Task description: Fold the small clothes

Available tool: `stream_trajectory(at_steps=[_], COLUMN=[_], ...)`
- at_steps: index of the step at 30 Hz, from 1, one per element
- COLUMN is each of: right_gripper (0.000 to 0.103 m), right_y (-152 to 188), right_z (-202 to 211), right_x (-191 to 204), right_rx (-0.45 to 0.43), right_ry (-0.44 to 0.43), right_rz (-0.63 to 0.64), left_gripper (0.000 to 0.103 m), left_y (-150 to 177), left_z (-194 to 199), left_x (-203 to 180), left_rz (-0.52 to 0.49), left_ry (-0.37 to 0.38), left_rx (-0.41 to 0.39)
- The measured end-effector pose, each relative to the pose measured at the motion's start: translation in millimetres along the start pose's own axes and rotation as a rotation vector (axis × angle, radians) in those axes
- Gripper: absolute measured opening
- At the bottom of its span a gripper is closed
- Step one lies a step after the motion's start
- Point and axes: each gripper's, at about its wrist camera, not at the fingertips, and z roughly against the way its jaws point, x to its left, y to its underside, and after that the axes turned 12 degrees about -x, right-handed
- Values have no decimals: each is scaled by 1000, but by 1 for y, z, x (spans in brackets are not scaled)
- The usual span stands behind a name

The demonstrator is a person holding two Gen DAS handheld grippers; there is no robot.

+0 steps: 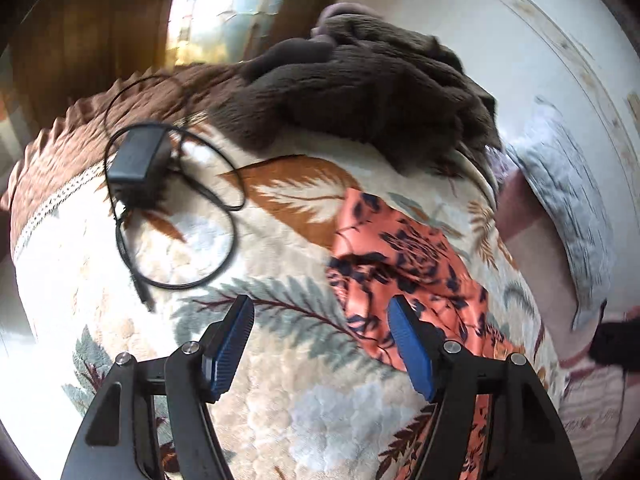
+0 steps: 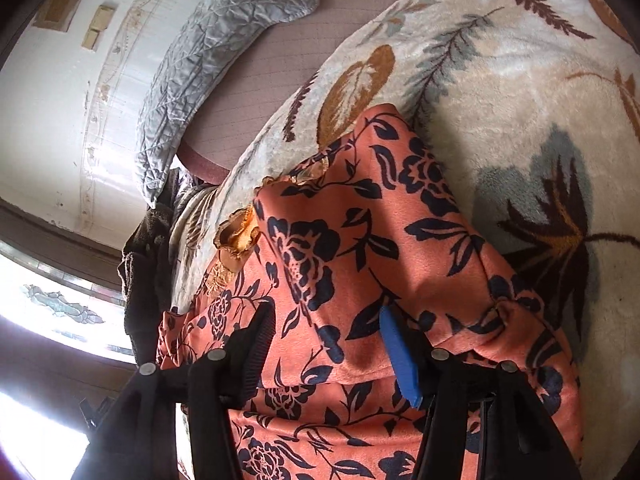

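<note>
The left gripper is held with jaws apart above the blanket. The right gripper is held with jaws apart around the orange floral garment, unclamped.

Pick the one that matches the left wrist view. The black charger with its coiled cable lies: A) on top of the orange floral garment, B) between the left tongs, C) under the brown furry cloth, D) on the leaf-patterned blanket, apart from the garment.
D: the charger rests on the leaf-patterned blanket, clear of the orange floral garment.
</note>
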Motion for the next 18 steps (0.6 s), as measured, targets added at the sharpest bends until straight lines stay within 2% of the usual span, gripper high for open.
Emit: stream_trajectory(at_steps=[3, 6, 9, 11, 15, 18], right_gripper=[59, 59, 59, 59, 59, 59], right_y=[5, 8, 9, 10, 7, 4], right_z=[-1, -2, -5, -5, -9, -9], right_x=[15, 24, 30, 29, 25, 19], right_rx=[-14, -21, -28, -31, -29, -29], right_ry=[-16, -24, -18, -7, 7, 9], right_rz=[56, 90, 112, 123, 103, 84], left_gripper=[69, 69, 69, 74, 76, 76], left_y=[-4, -6, -4, 2, 19, 36], left_z=[-13, -27, -33, -41, -57, -58], left_x=[18, -1, -42, -70, -100, -113], left_rz=[69, -1, -154, -263, -459, -666], left_ry=[-31, -18, 26, 41, -18, -53], left_rx=[-23, -19, -38, -32, -46, -89])
